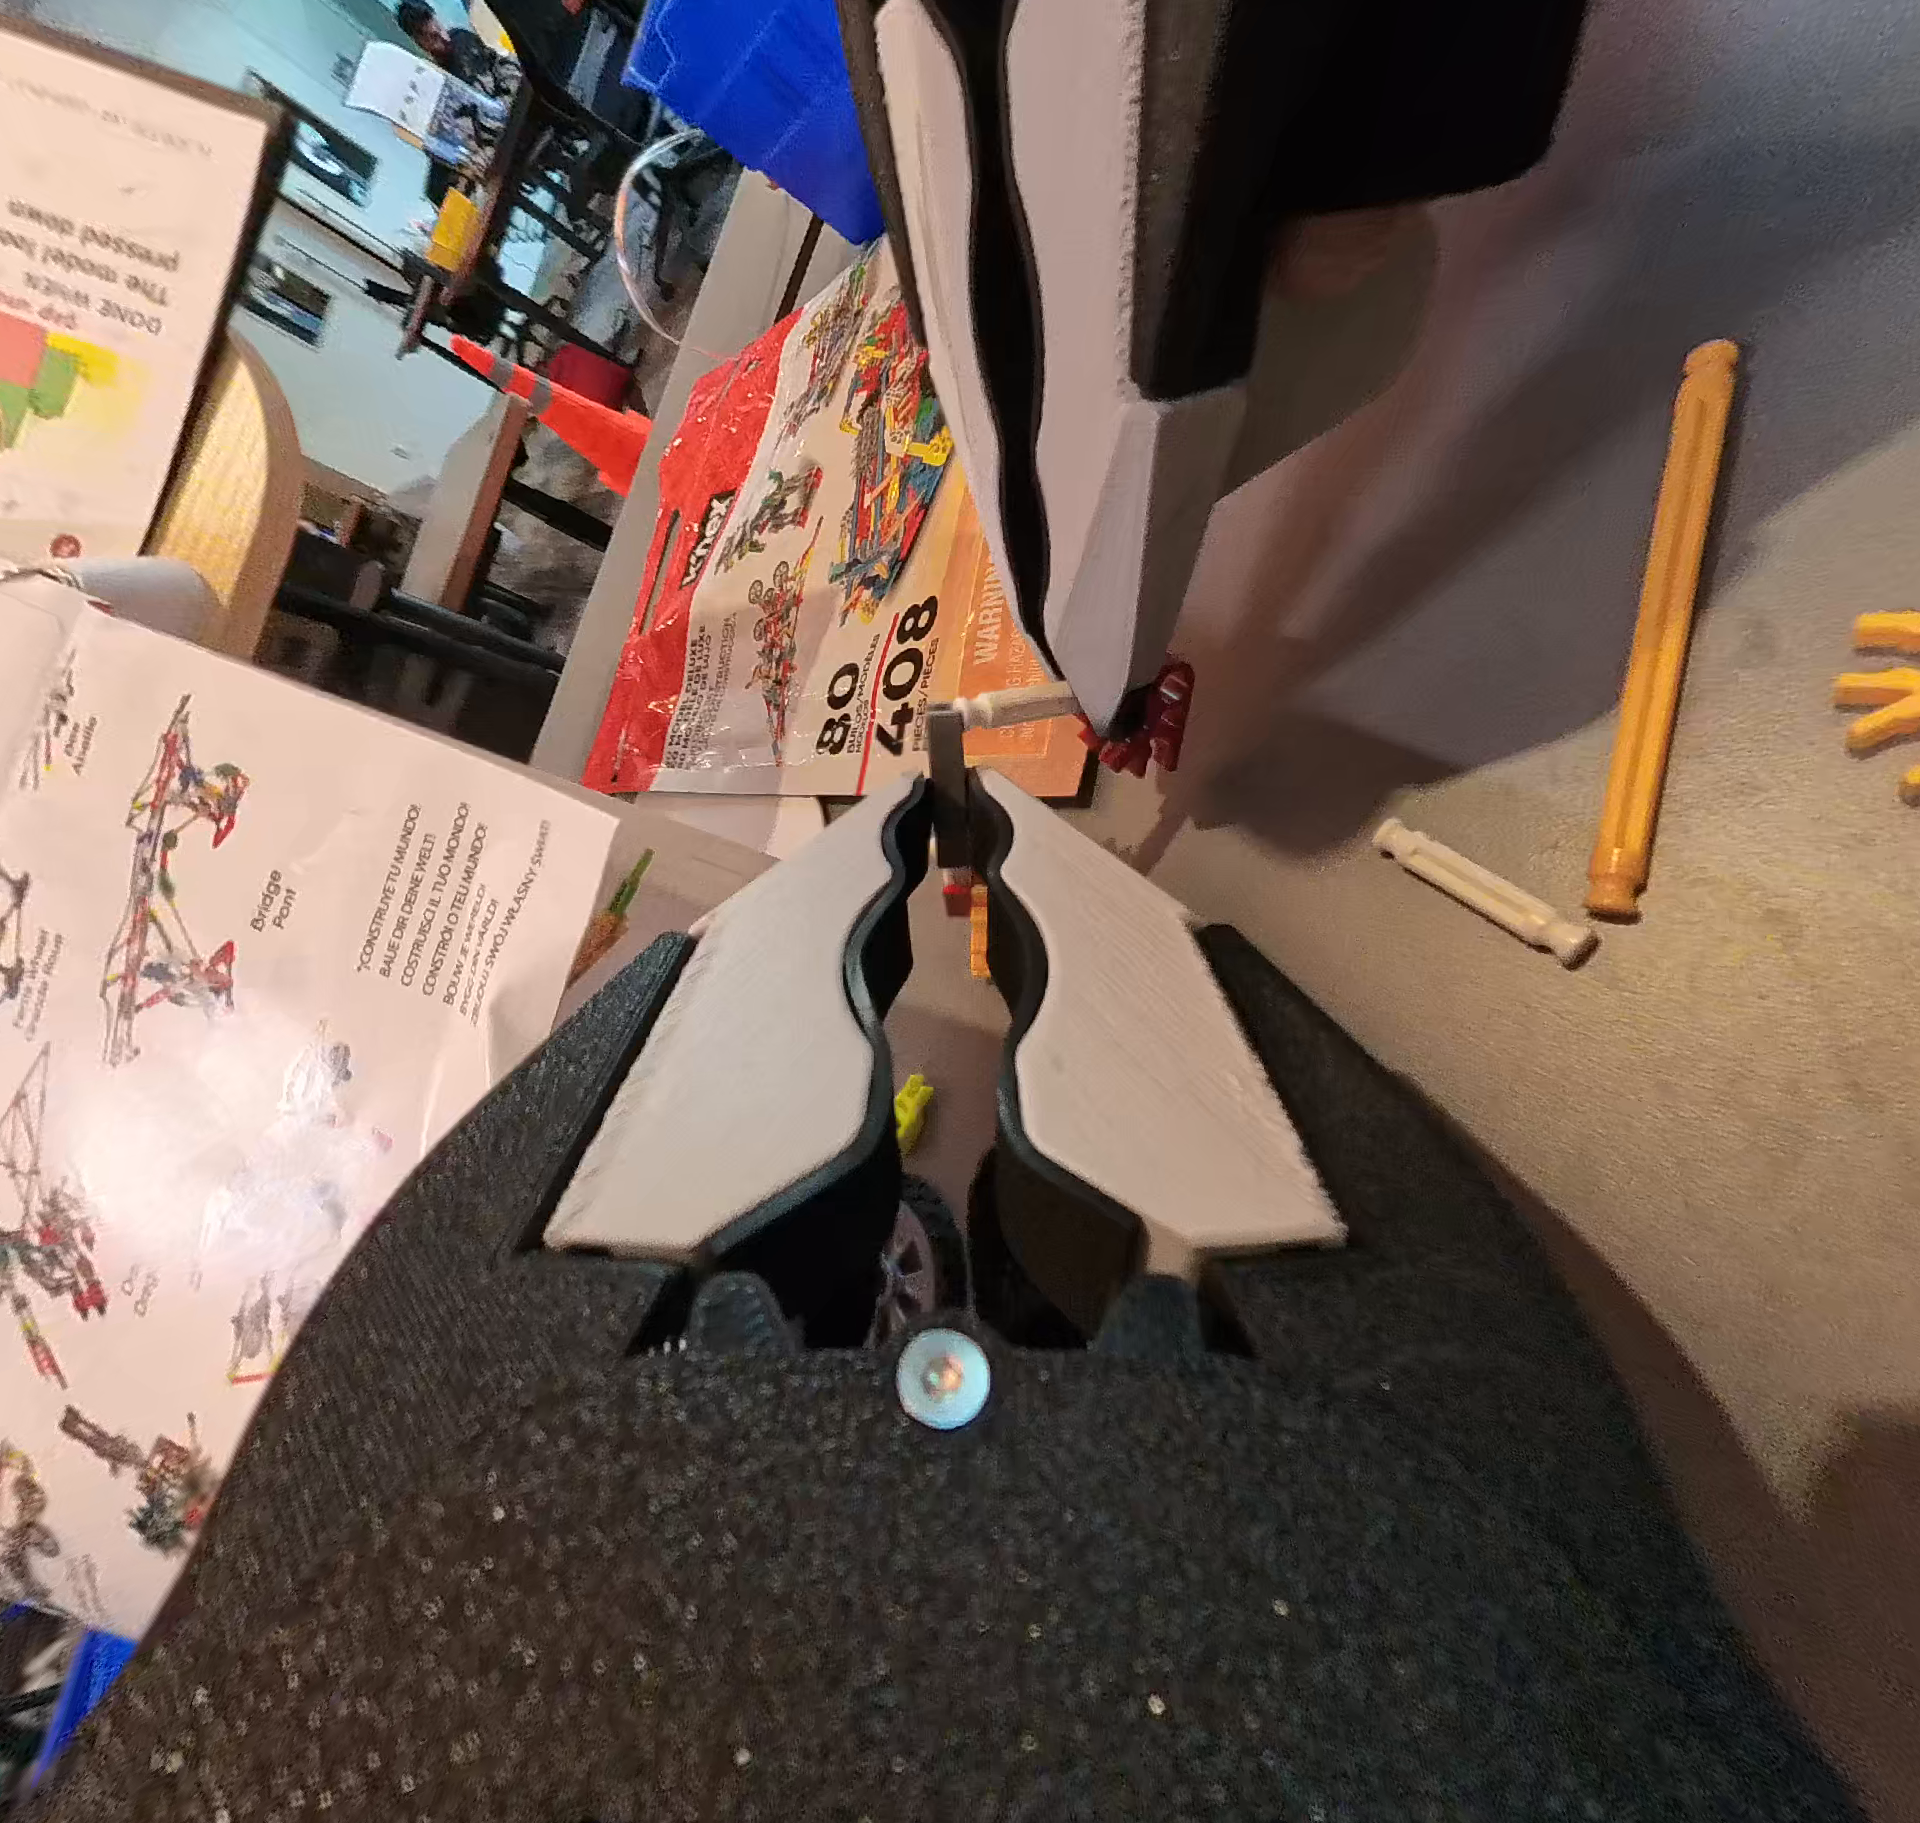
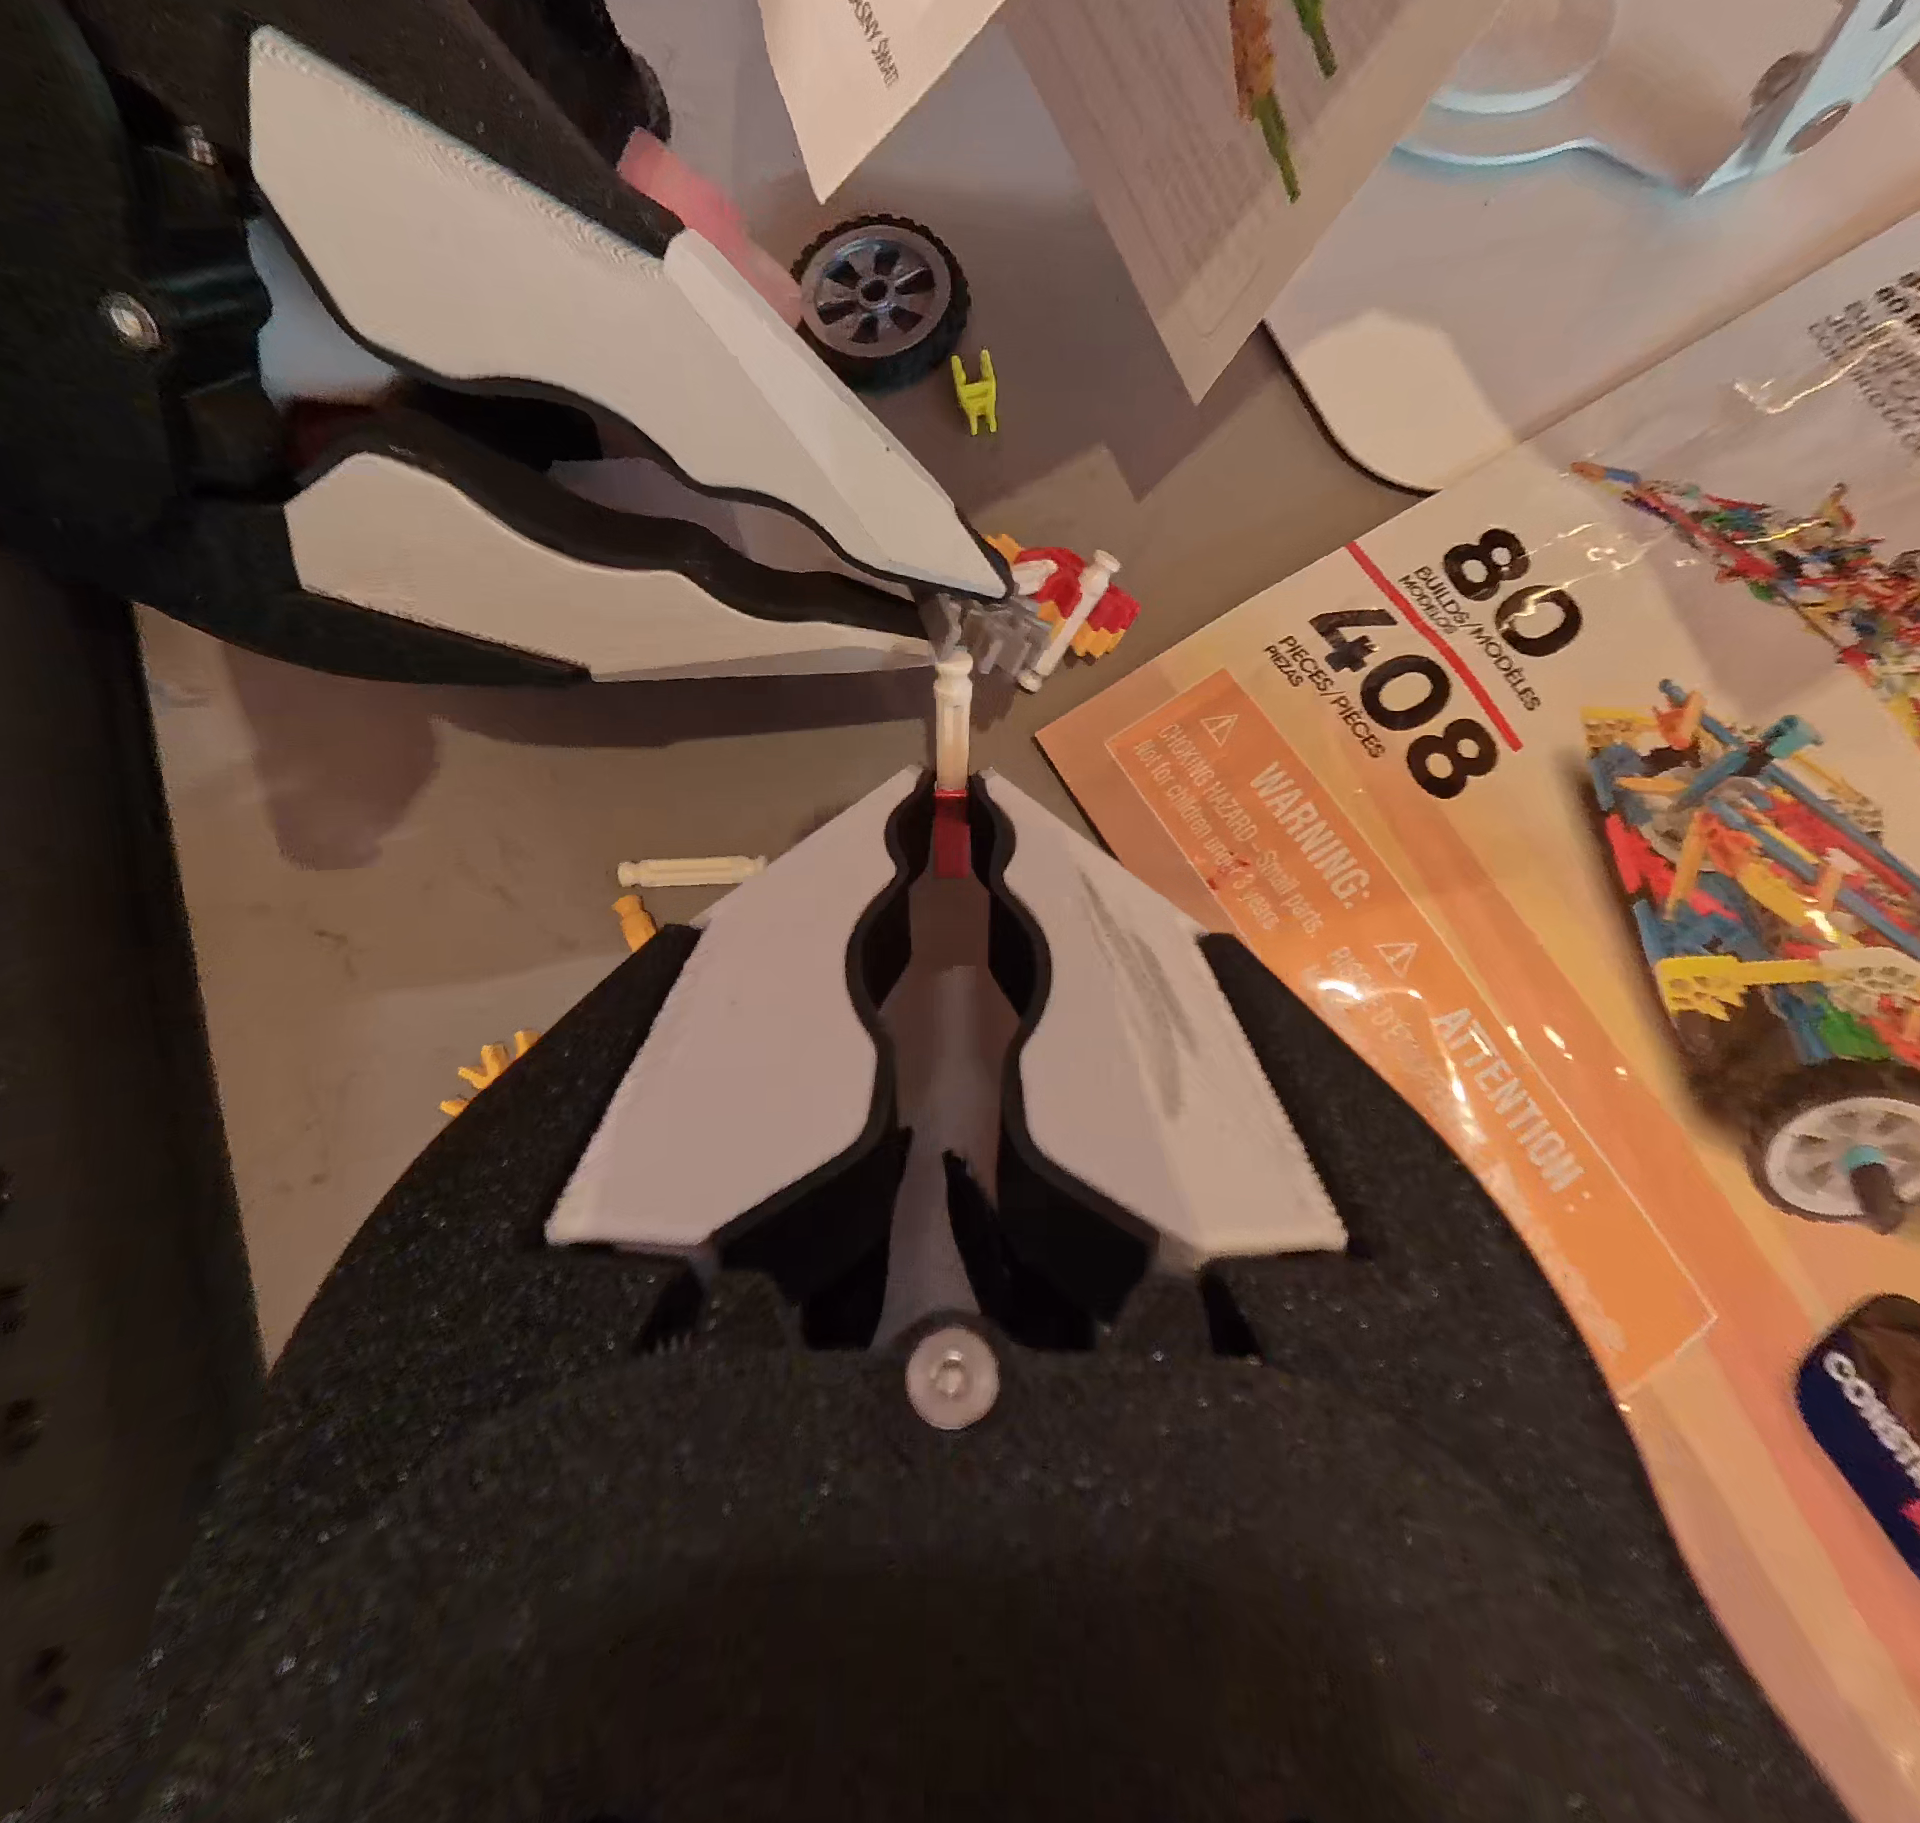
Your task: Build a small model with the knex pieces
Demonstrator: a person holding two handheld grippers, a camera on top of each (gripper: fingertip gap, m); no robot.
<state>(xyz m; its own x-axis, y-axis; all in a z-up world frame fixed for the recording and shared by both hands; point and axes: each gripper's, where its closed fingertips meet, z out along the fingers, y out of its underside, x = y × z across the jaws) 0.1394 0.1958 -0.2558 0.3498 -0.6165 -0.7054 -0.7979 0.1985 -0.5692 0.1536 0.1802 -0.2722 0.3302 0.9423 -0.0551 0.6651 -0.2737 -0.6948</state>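
My left gripper (image 1: pixel 945 799) is shut on a grey connector (image 1: pixel 947 760) that belongs to a small red, yellow and orange assembly (image 2: pixel 1075 601). My right gripper (image 2: pixel 945 799) is shut on a red connector (image 2: pixel 948 838) with a short white rod (image 2: pixel 954 719) sticking out of it. The rod's free end meets the grey connector (image 2: pixel 982 630) at the left gripper's tips (image 2: pixel 961 620). In the left wrist view the right gripper (image 1: pixel 1112 724) comes down from above with the red connector (image 1: pixel 1158 724) and the rod (image 1: pixel 1013 705). Both are held just above the grey table.
On the table lie a black toy wheel (image 2: pixel 883 303), a yellow-green clip (image 2: pixel 975 391), a loose white rod (image 1: pixel 1481 890), a long orange rod (image 1: pixel 1662 630) and yellow connectors (image 1: pixel 1886 693). The printed toy bag (image 2: pixel 1455 838) and an instruction sheet (image 1: pixel 260 942) lie nearby. A blue bin (image 1: pixel 758 59) stands behind. Less than 4 cm separates the two grippers' tips. My left gripper's tips are some 9 cm from the yellow-green clip (image 2: pixel 975 391).
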